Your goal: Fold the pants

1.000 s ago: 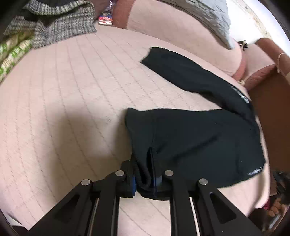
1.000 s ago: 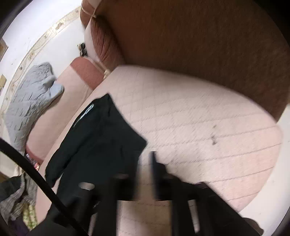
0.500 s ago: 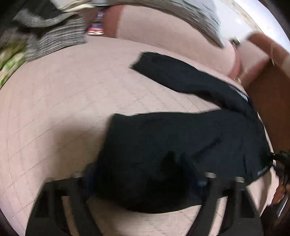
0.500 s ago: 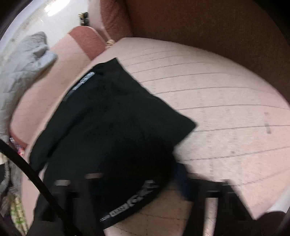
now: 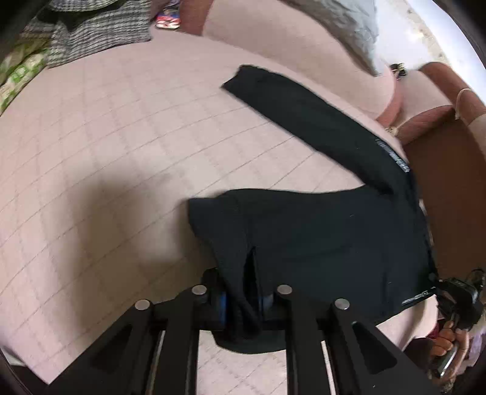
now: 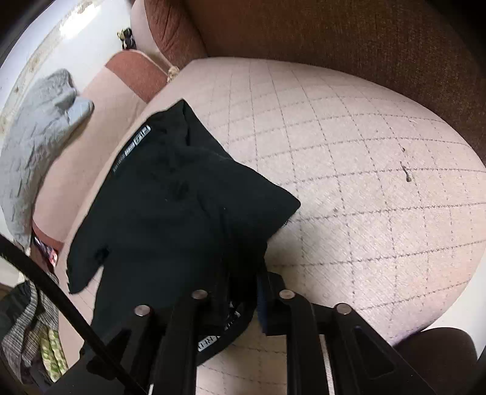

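Quilted pink cushion (image 5: 121, 152) — grey blanket (image 6: 36, 127), checked cloth (image 5: 97, 30) at edges.

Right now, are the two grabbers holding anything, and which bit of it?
Yes. Both hold the black pants. The left gripper pinches a bunched edge at the near side; the right gripper pinches fabric beside the lettered waistband.

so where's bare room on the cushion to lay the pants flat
Bare quilted cushion lies left of the black pants, below the checked clothes pile. More is free between pants and brown backrest. Crowded along the far edge where the pant leg stretches.
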Tool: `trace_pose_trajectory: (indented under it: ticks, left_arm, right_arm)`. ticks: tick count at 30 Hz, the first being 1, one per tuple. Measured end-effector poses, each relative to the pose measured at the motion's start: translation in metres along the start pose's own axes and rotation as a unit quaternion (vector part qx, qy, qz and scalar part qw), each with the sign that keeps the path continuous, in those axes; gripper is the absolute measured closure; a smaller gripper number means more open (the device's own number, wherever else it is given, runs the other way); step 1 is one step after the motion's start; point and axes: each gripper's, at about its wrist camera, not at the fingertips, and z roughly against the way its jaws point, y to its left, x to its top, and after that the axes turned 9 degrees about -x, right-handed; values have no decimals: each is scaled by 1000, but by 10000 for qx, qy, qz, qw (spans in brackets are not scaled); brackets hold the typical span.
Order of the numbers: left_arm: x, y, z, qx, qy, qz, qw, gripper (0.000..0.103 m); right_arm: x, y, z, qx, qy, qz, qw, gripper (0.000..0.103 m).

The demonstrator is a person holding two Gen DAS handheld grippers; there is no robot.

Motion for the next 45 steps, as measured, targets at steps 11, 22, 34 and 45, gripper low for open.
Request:
trace_pose_trajectory:
  ticks: [11, 22, 34, 45]
  left_arm:
    - [3, 10, 77, 120, -1116, -210, 9935, 43]
    - [62, -11, 79, 220, -1183, -524, 9914, 32]
    - [196, -19, -42, 68, -577, -611, 9964, 32]
    - [261, -14, -144, -122, -546, -908, 9943, 23]
  right_arm:
    - [30, -49, 44, 159, -464, -391, 9980, 50]
    - [52, 43, 46, 598, -840, 954, 9901, 36]
    - [127, 183, -36, 206, -631, 2848, 9563, 36]
    - [174, 275, -142, -133, -143, 4013, 9157, 36]
